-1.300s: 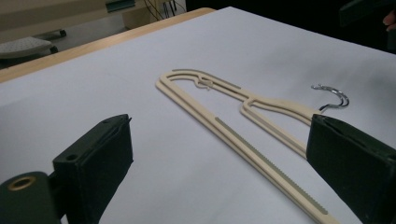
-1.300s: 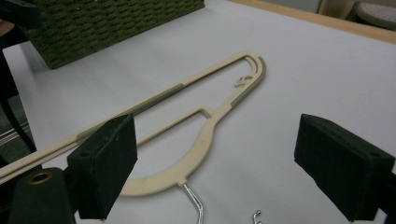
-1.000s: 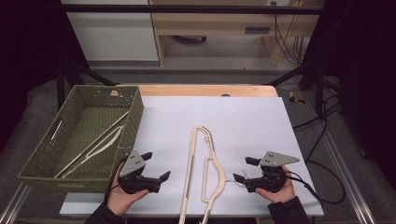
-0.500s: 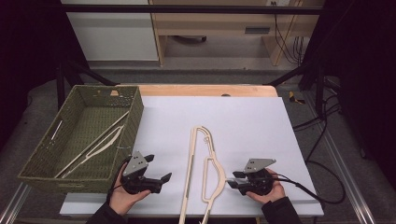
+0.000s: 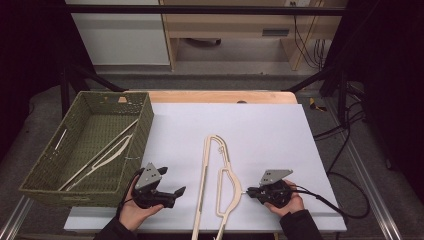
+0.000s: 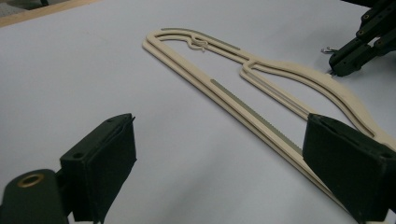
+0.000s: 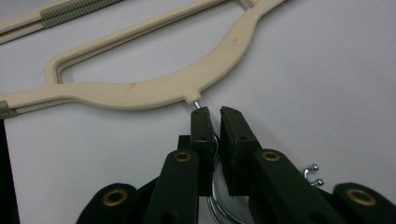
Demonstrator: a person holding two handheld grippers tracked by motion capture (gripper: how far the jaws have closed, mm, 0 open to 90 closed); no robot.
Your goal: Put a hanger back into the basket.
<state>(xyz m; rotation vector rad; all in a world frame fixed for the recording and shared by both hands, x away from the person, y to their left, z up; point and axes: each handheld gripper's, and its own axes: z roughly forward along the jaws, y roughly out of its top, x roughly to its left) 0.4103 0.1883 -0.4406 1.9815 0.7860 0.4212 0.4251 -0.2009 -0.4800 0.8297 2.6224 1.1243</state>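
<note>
1. Two cream hangers (image 5: pixel 215 185) are lying flat on the white counter (image 5: pixel 260 130), stacked one on top of the other, between the two hands.
2. The left hand (image 5: pixel 131 212) is holding the left hand-held gripper (image 5: pixel 172 192) low over the counter, just to the left of the hangers.
3. In the left gripper view its jaws are standing wide apart with nothing between them, and the hangers (image 6: pixel 261 100) are lying across the counter in front of them.
4. The right hand (image 5: pixel 289 202) is holding the right hand-held gripper (image 5: pixel 248 190) on the right side of the hangers, pointing at them.
5. In the right gripper view its jaws are almost closed, with only a thin gap, around the shiny metal hook (image 7: pixel 214 186) that is sticking out of the hanger's curved top (image 7: pixel 154 86).
6. The hook is running down between the jaws and curving away under them.
7. A green woven basket (image 5: pixel 142 112) is sitting at the left edge of the counter.
8. Some long pale hangers (image 5: pixel 102 155) are lying inside the basket.
9. A black cable (image 5: pixel 340 202) is trailing off to the right from the right hand-held gripper.
</note>
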